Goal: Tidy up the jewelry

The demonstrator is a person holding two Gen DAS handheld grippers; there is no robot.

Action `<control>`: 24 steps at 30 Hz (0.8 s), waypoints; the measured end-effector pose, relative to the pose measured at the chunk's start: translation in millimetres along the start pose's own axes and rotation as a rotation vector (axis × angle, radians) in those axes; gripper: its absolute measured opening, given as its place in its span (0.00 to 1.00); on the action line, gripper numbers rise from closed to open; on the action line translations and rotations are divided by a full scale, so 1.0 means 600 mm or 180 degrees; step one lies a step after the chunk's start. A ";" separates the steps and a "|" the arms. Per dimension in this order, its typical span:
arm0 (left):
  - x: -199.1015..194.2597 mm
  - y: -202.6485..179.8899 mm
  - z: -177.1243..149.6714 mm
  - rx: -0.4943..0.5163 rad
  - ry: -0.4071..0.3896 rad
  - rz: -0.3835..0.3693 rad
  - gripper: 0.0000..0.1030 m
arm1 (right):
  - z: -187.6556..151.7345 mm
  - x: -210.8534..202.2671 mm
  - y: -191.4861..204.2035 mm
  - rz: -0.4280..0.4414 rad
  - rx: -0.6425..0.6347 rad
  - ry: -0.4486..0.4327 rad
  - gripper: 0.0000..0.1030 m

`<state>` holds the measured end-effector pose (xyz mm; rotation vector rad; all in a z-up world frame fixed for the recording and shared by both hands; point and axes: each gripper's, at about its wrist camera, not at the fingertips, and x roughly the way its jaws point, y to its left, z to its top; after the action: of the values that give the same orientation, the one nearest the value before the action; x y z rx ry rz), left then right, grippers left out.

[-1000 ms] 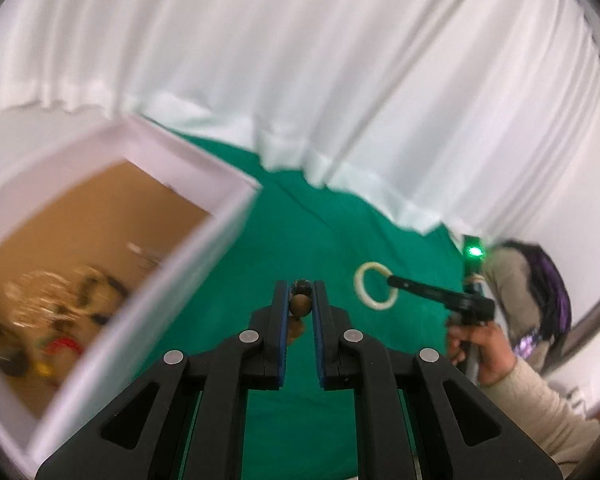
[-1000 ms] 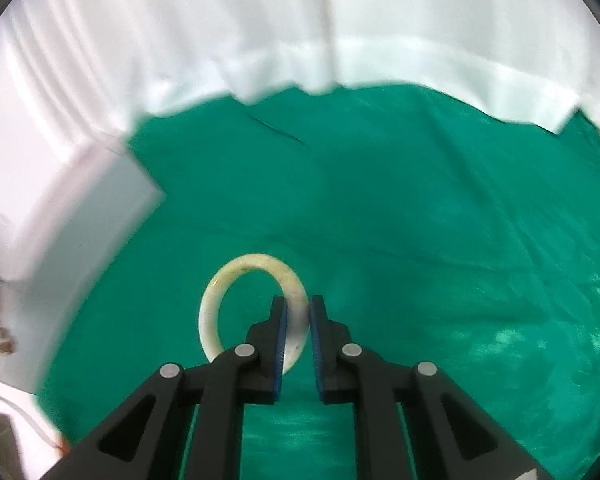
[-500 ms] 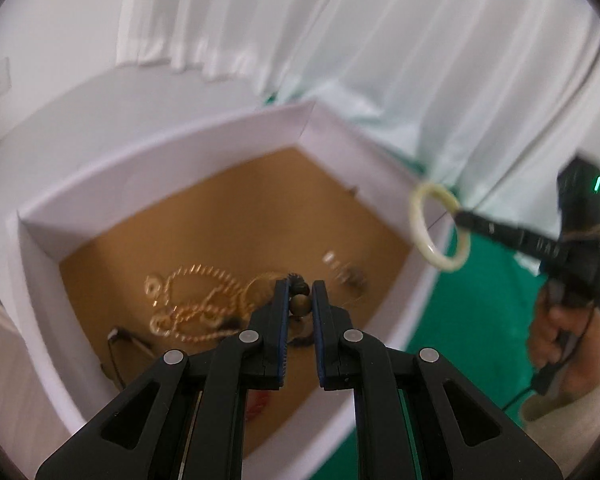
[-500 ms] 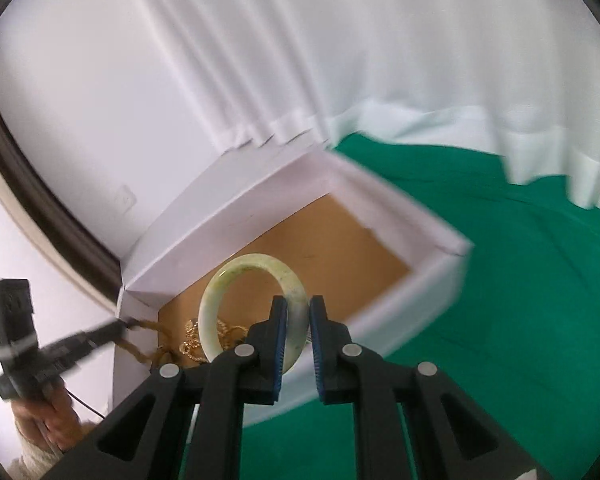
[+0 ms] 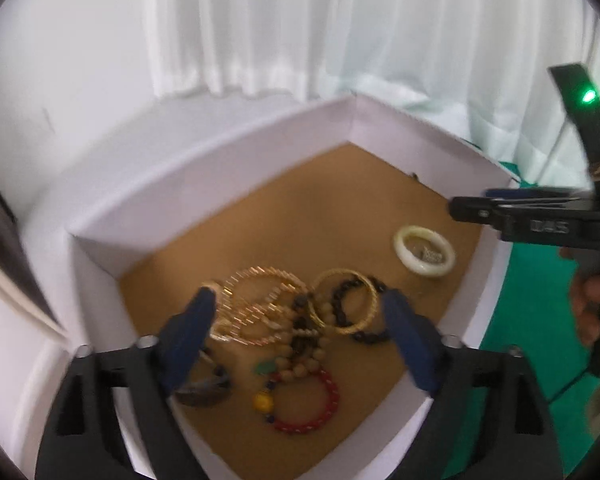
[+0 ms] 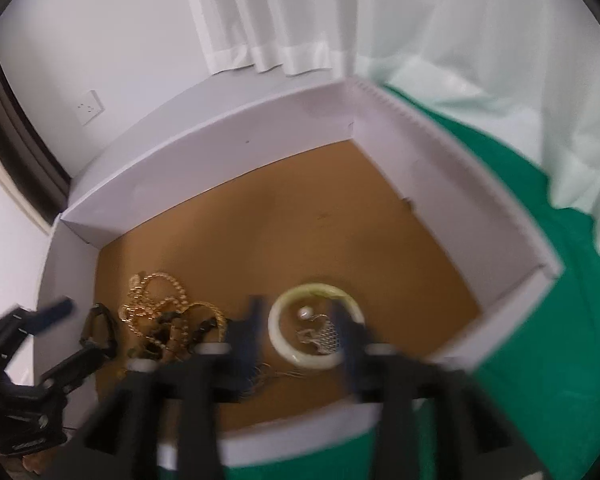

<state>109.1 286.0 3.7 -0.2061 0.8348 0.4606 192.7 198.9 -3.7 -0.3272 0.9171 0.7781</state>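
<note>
Pale jade bangle (image 6: 315,332) lies flat in the box (image 6: 204,152) — beside tangled bracelets (image 5: 300,312).

A green cloth (image 6: 520,216) covers the bench. On it sits a white box (image 6: 204,148) with a brown floor, jewelry heaped inside.

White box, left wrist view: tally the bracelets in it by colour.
Pale jade bangle: 1
Red bead bracelet: 1
Black bead bracelet: 1
Tan wooden bead bracelet: 1
Gold metal bangles: at least 2, tangled
Total: at least 6
</note>
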 end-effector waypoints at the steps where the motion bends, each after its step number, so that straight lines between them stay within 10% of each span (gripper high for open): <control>1: -0.011 -0.007 0.001 0.0039 -0.0085 0.0132 0.98 | -0.003 -0.018 0.005 -0.0060 -0.0070 -0.0065 0.68; 10: -0.073 -0.028 0.002 -0.0041 -0.0363 0.0808 0.99 | -0.023 -0.088 0.045 -0.0401 -0.0419 -0.0273 0.78; 24: -0.060 0.025 -0.017 -0.0525 0.0198 0.0586 0.99 | -0.036 -0.103 0.091 -0.0328 -0.0521 -0.0161 0.80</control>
<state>74.2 284.4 23.9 -0.2983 0.8810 0.6997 117.9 196.3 37.0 -0.4925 0.7847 0.7644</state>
